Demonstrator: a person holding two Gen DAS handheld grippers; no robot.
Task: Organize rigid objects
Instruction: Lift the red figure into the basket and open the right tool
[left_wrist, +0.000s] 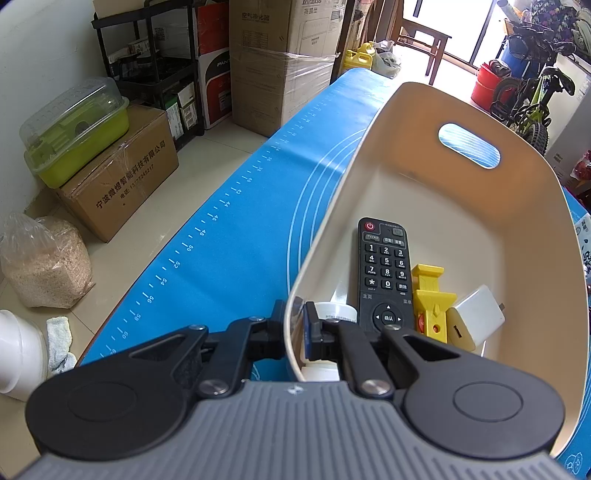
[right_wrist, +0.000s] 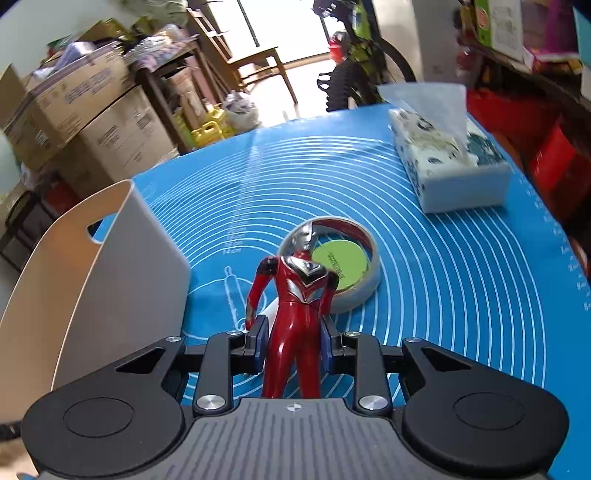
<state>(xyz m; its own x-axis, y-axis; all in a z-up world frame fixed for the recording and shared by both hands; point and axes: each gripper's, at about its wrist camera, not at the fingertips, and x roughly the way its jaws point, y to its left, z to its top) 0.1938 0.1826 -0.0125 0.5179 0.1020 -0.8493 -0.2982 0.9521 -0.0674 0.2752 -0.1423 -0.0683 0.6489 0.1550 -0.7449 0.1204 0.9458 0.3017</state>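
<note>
My left gripper (left_wrist: 295, 332) is shut on the near rim of a cream bin (left_wrist: 369, 155), one finger outside and one inside. In the bin lie a black remote (left_wrist: 386, 275), a yellow plastic tool (left_wrist: 430, 302), a white charger (left_wrist: 478, 312) and a white jar (left_wrist: 336, 312). My right gripper (right_wrist: 291, 341) is shut on a red and silver toy figure (right_wrist: 295, 295), held above the blue mat. The bin (right_wrist: 110, 266) stands to its left. A roll of tape (right_wrist: 343, 262) with a green disc inside lies just behind the figure.
A tissue pack (right_wrist: 450, 162) lies at the far right of the blue mat (right_wrist: 443, 277). Cardboard boxes (left_wrist: 122, 173), a green container (left_wrist: 77, 129), a black shelf and a bag of grain (left_wrist: 44, 258) stand on the floor left of the table. A bicycle (left_wrist: 532, 103) stands beyond.
</note>
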